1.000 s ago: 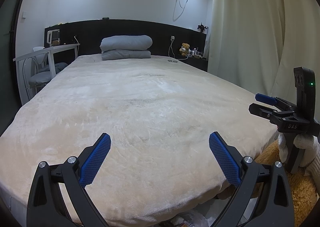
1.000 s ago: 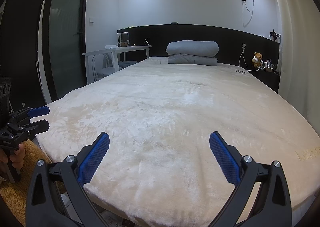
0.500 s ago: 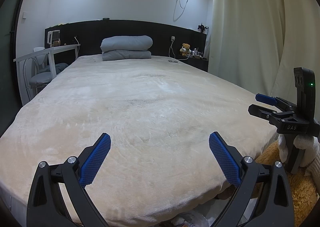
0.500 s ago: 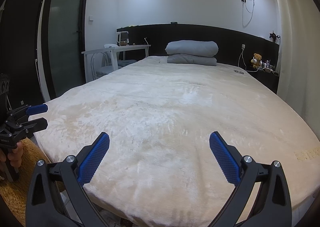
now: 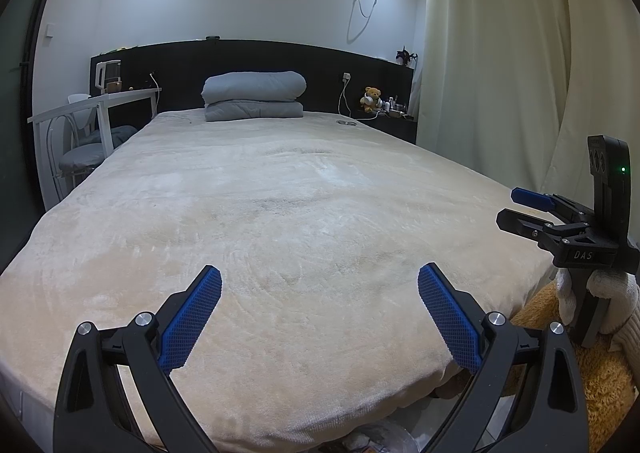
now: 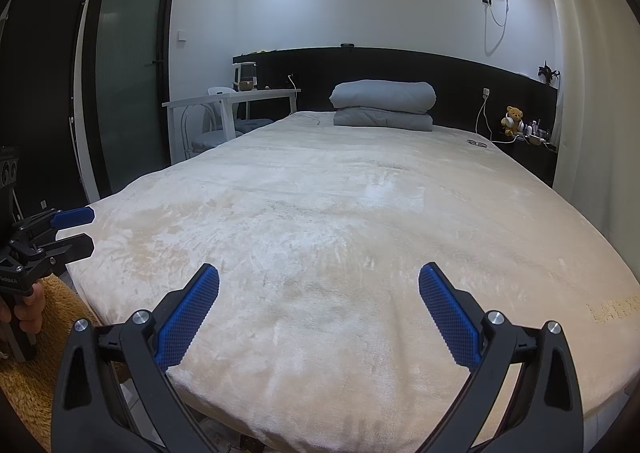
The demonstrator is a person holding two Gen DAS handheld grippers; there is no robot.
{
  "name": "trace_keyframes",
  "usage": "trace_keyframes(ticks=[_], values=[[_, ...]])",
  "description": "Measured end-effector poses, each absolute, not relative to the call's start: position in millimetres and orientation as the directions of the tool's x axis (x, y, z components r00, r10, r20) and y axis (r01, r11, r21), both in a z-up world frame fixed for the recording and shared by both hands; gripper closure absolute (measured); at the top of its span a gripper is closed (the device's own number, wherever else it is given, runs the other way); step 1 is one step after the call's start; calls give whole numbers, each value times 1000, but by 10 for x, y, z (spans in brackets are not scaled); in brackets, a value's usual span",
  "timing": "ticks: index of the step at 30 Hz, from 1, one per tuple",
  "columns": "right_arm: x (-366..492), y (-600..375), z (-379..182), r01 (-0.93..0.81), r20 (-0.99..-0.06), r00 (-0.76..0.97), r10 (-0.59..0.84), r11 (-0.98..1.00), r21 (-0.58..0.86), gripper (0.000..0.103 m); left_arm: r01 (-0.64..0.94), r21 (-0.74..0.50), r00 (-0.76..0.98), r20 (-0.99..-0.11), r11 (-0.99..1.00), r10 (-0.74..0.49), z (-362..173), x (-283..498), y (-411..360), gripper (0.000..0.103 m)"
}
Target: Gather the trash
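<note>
Bed [image 5: 280,213] fronts both spread hand-held grippers.

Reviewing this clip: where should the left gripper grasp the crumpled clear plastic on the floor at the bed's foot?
Probably a raised crease on the exposed near side of the crumpled plastic, coming down from the room side: the blanket overhangs its far part. On the left gripper the jaws stand wide open.
</note>
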State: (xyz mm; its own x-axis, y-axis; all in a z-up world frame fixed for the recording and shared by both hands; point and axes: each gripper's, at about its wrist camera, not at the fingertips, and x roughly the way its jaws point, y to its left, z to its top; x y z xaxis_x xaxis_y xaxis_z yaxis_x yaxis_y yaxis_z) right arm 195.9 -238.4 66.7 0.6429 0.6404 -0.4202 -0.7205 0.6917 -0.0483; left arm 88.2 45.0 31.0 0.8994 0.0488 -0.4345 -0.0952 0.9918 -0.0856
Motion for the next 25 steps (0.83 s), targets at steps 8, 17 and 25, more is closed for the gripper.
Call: trace_keyframes(ticks=[8, 17, 25], values=[[1957, -2382, 669, -720, -420, 643, 640, 692, -49, 4, -95, -85, 899, -435, 992, 48, 316, 882, 444, 7], [1959, -2386, 667, -720, -421, 643, 640, 692, -49, 4, -90, -85, 901, -432, 992, 45, 323, 880, 440, 7], [1957, -2390, 669, -720, -421, 644, 639, 692, -51, 4, -98, -81, 899, -435, 992, 53, 327, 889, 428, 6]])
